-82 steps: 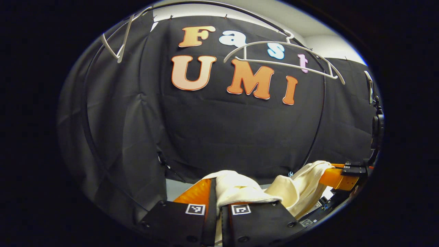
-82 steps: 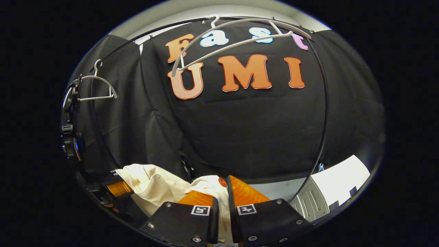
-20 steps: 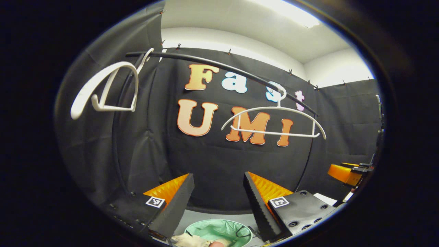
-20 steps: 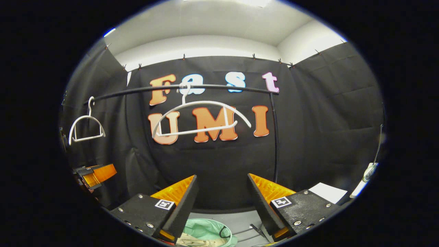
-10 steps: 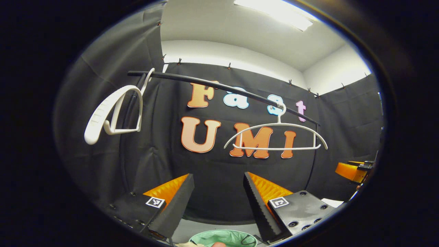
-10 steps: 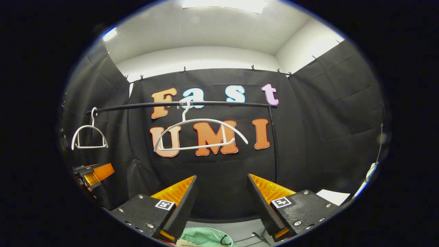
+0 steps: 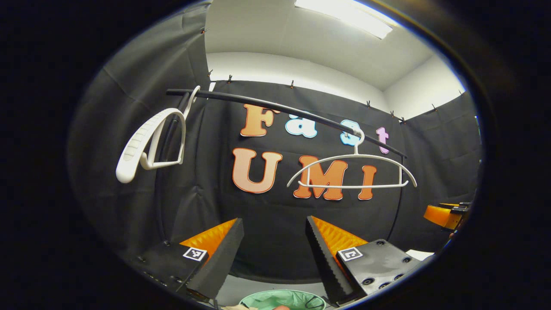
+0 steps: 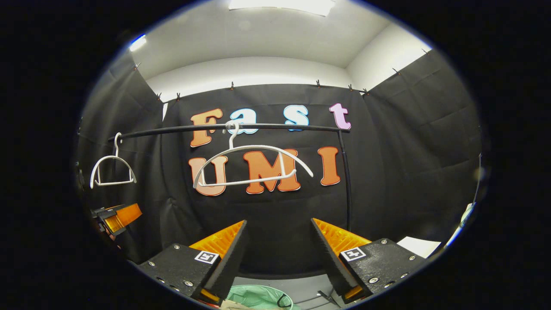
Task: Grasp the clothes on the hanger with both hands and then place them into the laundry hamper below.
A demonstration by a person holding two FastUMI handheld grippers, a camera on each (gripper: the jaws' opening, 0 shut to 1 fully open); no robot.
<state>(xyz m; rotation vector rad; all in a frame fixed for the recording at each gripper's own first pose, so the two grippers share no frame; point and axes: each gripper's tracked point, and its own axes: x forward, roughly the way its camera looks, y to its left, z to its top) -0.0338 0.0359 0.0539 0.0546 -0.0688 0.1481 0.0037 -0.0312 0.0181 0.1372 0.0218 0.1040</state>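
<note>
— Where are the clothes?

— Down in the laundry hamper (image 7: 282, 300), the pale green tub below my fingers. In the left gripper view a bit of cream cloth (image 7: 236, 307) shows at its near edge; in the right gripper view the hamper (image 8: 258, 297) has cream cloth (image 8: 234, 305) lying in it too. The white hanger (image 7: 352, 172) on the black rail (image 7: 284, 108) is bare, and so is the second hanger (image 7: 150, 144) off to the side.

— How would that cloth handle if you had to take it up again?

— My guess is light, soft and limp. It would fold and sag from wherever I pinched it, so I'd take a thick bunch of fabric rather than a single edge, one bunch per hand, set apart so it doesn't trail over the rim.

— And your fingers?

— My left gripper (image 7: 274, 247) stands wide apart, nothing between the pads, only dark wall behind the gap. My right gripper (image 8: 278, 252) is spread just as far and touches nothing. Both hover above the hamper, well below the rail.

— So the job?

— I judge it done: the garment is off the hanger and in the tub.
</note>
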